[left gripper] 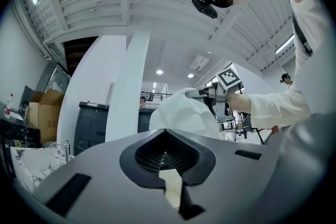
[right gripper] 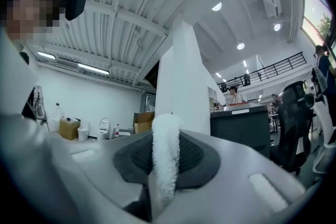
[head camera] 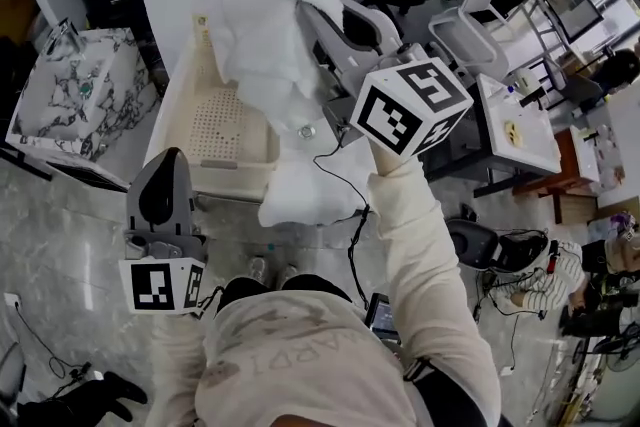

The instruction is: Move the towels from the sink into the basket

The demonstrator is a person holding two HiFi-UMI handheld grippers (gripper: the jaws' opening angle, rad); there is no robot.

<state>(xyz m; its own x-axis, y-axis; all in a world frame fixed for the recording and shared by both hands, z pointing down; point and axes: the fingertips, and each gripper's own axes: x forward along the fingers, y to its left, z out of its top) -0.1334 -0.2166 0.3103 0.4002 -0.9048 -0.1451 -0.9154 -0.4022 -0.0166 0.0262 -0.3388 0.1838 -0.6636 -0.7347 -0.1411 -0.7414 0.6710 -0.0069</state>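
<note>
The right tool (right gripper: 167, 157) pinches a fold of the white towel (head camera: 262, 30) tight between its jaws, bunched above the cream basket (head camera: 215, 130) (one end droops past the basket's near rim). The left tool (left gripper: 168, 162), jaws together and empty, sits by the basket's near-left corner.

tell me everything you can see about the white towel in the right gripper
The white towel looks like fluffy terry, crumpled into a loose bundle. The right gripper pinches a fold between its jaws and holds it aloft, the rest hanging down over the cream perforated basket. Whether its low end touches the basket is unclear.
</note>
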